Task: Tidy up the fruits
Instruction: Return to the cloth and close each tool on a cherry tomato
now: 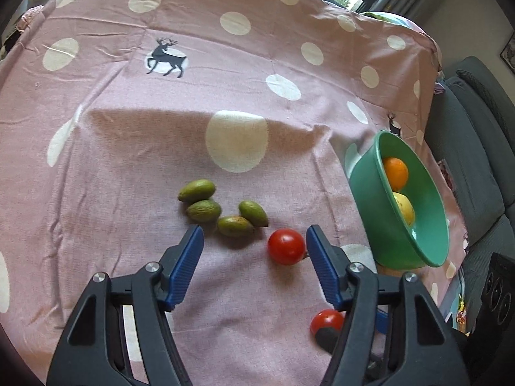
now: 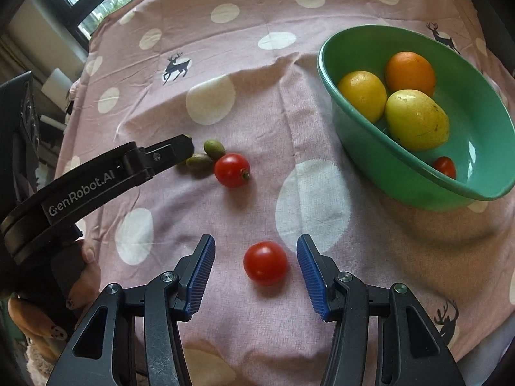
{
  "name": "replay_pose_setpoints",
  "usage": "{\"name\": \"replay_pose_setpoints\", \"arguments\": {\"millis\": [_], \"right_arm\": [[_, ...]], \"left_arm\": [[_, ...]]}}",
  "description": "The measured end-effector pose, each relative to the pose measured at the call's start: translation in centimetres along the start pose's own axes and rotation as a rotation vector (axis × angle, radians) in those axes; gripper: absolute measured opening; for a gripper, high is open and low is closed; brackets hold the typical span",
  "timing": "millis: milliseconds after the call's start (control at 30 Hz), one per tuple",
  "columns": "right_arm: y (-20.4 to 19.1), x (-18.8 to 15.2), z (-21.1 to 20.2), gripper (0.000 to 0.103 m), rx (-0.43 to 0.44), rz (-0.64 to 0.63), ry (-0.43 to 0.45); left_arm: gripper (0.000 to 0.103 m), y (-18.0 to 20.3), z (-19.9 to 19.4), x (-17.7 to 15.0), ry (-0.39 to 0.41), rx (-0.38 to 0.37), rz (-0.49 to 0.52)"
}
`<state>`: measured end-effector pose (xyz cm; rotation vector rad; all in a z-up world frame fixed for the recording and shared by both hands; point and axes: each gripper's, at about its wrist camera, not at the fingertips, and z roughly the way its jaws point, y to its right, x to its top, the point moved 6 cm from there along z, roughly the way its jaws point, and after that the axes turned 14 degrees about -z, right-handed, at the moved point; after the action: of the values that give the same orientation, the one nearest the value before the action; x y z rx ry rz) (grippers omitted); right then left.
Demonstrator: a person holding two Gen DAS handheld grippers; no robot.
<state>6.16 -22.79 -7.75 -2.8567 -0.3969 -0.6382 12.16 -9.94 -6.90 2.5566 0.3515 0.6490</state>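
Note:
On the pink dotted cloth lie two red tomatoes and several small green oval fruits (image 1: 222, 209). My left gripper (image 1: 255, 230) is open and low over the cloth. One tomato (image 1: 286, 246) sits between its blue pads, close to the right pad (image 1: 322, 257) with a thin gap. My right gripper (image 2: 256, 239) is open around the other tomato (image 2: 265, 262), with gaps on both sides. That tomato (image 1: 326, 321) also shows in the left wrist view. The green bowl (image 2: 328, 64) holds an orange (image 2: 410, 72), a lemon (image 2: 362, 95), a yellow-green fruit (image 2: 416, 119) and a small tomato (image 2: 445, 166).
The bowl (image 1: 363, 193) stands near the table's right edge, with a grey sofa (image 1: 476, 160) and a black speaker (image 1: 495, 296) beyond. In the right wrist view, the left tool's black body (image 2: 96, 177) and the hand holding it (image 2: 88, 267) cross the left side.

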Motion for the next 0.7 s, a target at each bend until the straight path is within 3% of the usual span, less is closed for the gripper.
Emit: {"name": "replay_pose_setpoints", "arguments": {"millis": [100,400,700], "right_arm": [[-0.5,-0.3,0.4,0.055,-0.022,-0.023,-0.014],[-0.5,-0.5,1.4,0.055,-0.086,-0.059,-0.047],[-0.2,-0.7,2.2,0.038,-0.105,-0.083,-0.066]], "left_arm": [[0.058,0.3,0.7,-0.3,-0.041,-0.040,-0.016],[0.047,1.2,3.1,-1.1,-0.123,-0.051,-0.019],[0.032,1.5,4.5,-1.4,-0.142,-0.060,-0.045]]}}
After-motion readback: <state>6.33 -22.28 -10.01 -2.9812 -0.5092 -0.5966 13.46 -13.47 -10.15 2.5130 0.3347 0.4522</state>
